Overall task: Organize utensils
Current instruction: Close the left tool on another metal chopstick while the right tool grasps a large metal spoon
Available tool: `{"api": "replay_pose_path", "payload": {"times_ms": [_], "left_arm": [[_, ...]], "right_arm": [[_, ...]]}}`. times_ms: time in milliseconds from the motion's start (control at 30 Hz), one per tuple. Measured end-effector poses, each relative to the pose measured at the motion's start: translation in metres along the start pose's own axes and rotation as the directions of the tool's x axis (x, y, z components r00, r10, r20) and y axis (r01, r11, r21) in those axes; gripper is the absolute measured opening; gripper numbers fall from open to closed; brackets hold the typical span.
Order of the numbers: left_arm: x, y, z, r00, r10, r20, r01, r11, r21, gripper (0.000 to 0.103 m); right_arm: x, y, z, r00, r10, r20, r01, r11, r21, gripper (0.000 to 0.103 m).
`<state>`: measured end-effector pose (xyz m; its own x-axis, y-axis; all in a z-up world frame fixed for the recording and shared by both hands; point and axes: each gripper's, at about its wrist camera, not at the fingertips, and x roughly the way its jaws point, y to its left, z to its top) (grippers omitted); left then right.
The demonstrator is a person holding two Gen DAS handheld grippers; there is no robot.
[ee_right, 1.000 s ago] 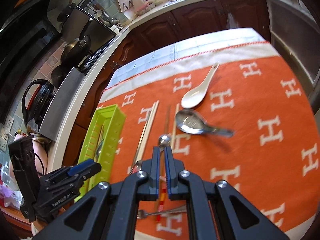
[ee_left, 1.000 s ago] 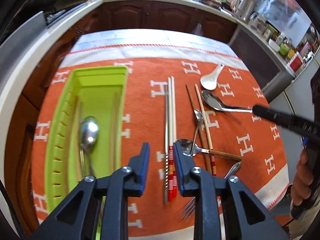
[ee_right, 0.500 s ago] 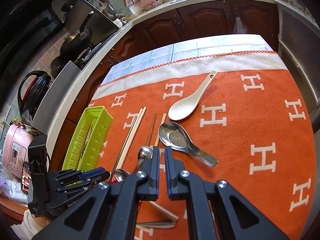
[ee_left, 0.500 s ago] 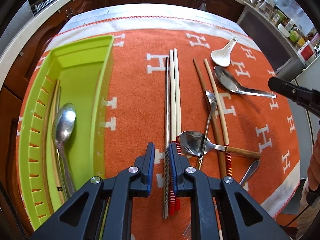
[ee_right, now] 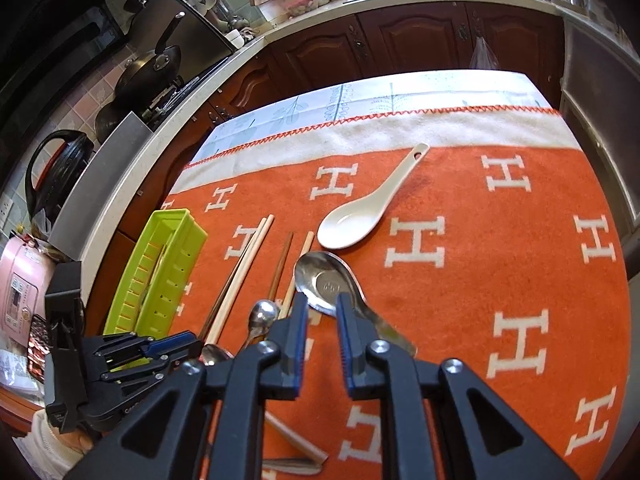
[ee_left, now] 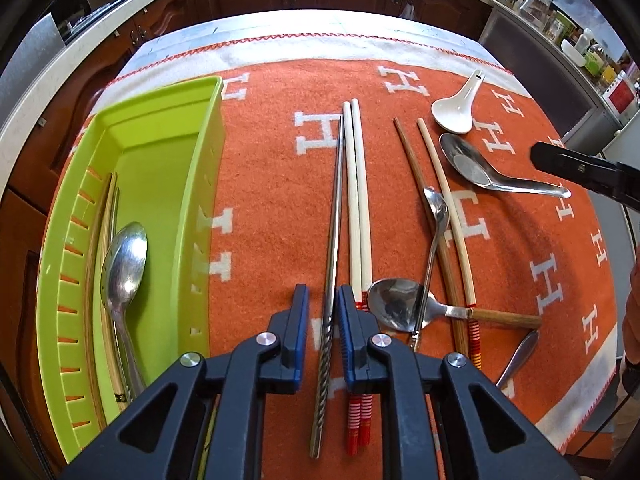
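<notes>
On the orange cloth [ee_left: 280, 200], my left gripper [ee_left: 322, 308] stands low and slightly open, with a twisted metal chopstick [ee_left: 334, 220] in the gap and its pads clear of it. White chopsticks with red ends [ee_left: 358, 200] lie just to the right. My right gripper [ee_right: 322, 300] is opening above the steel soup spoon [ee_right: 324, 280], with nothing gripped. Beyond it lies a white ceramic spoon [ee_right: 352, 220]. The green tray [ee_left: 200, 184] at the left holds a steel spoon [ee_left: 124, 260] and wooden chopsticks [ee_left: 106, 240].
Two brown chopsticks [ee_left: 412, 168], a small steel spoon [ee_left: 436, 208] and a wooden-handled spoon [ee_left: 394, 304] cross each other right of the left gripper. Another metal handle [ee_left: 520, 356] lies near the cloth's front edge. Dark cabinets and a cluttered counter [ee_right: 280, 36] ring the table.
My left gripper has sunk toward the cloth and narrowed around the metal chopstick. The right gripper has come closer to the steel soup spoon, and its jaws have parted.
</notes>
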<state>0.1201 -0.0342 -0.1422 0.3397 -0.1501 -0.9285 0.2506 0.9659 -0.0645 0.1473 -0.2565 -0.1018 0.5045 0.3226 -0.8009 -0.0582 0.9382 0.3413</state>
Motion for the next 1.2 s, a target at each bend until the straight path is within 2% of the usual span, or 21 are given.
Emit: {"api": "replay_pose_path", "payload": {"times_ms": [167, 233, 367, 467, 500, 600, 633, 700, 733, 800, 833, 967, 1200], "left_arm": [[0.001, -0.008, -0.002, 0.999, 0.013, 0.034, -0.013, 1.000, 0.022, 0.028], [0.000, -0.010, -0.004, 0.999, 0.021, 0.043, -0.023, 0.999, 0.033, 0.029], [0.000, -0.010, -0.004, 0.998, 0.017, 0.056, -0.019, 0.999, 0.039, 0.029], [-0.001, -0.010, -0.005, 0.998, 0.016, 0.061, -0.019, 0.999, 0.045, 0.029], [-0.001, -0.011, -0.006, 0.998, 0.017, 0.063, -0.020, 0.999, 0.046, 0.029], [-0.001, -0.010, -0.007, 0.997, 0.021, 0.070, -0.023, 0.999, 0.040, 0.021], [-0.001, -0.010, -0.007, 0.997, 0.018, 0.071, -0.021, 0.999, 0.036, 0.011], [-0.002, -0.005, -0.005, 0.998, 0.001, 0.064, -0.002, 1.000, 0.003, 0.006], [-0.001, -0.003, -0.005, 0.998, -0.001, 0.062, 0.001, 1.000, -0.010, 0.004], [-0.002, 0.001, -0.005, 0.998, -0.010, 0.059, 0.012, 0.999, -0.039, 0.003], [-0.002, 0.002, -0.005, 0.998, -0.012, 0.059, 0.015, 0.999, -0.048, 0.003], [-0.004, 0.009, -0.006, 0.998, -0.021, 0.059, 0.026, 0.996, -0.085, 0.003], [-0.034, 0.017, -0.011, 0.992, -0.038, 0.118, 0.051, 0.993, -0.106, 0.003]], "right_arm": [[0.020, 0.001, 0.006, 0.999, -0.047, -0.023, 0.046, 0.997, -0.069, 0.018], [0.028, -0.002, 0.008, 0.997, -0.065, -0.036, 0.062, 0.995, -0.084, 0.018], [0.040, -0.004, 0.009, 0.994, -0.101, -0.052, 0.093, 0.987, -0.128, 0.026], [0.051, -0.002, 0.007, 0.988, -0.127, -0.084, 0.111, 0.977, -0.181, 0.026], [0.051, 0.001, 0.005, 0.989, -0.134, -0.066, 0.118, 0.970, -0.211, 0.026], [0.054, 0.011, 0.000, 0.984, -0.169, -0.060, 0.145, 0.948, -0.284, 0.027], [0.055, 0.016, -0.002, 0.980, -0.191, -0.050, 0.165, 0.933, -0.318, 0.028], [0.055, 0.023, -0.007, 0.977, -0.207, -0.041, 0.178, 0.914, -0.365, 0.026], [0.055, 0.028, -0.010, 0.978, -0.205, -0.046, 0.171, 0.905, -0.388, 0.019], [0.053, 0.034, -0.014, 0.975, -0.219, -0.039, 0.184, 0.893, -0.410, 0.014], [0.052, 0.036, -0.016, 0.974, -0.226, -0.028, 0.194, 0.888, -0.418, 0.006], [0.040, 0.036, -0.020, 0.980, -0.197, -0.022, 0.176, 0.913, -0.368, 0.001], [0.013, 0.029, -0.025, 0.993, -0.116, -0.016, 0.110, 0.974, -0.200, 0.000]]}}
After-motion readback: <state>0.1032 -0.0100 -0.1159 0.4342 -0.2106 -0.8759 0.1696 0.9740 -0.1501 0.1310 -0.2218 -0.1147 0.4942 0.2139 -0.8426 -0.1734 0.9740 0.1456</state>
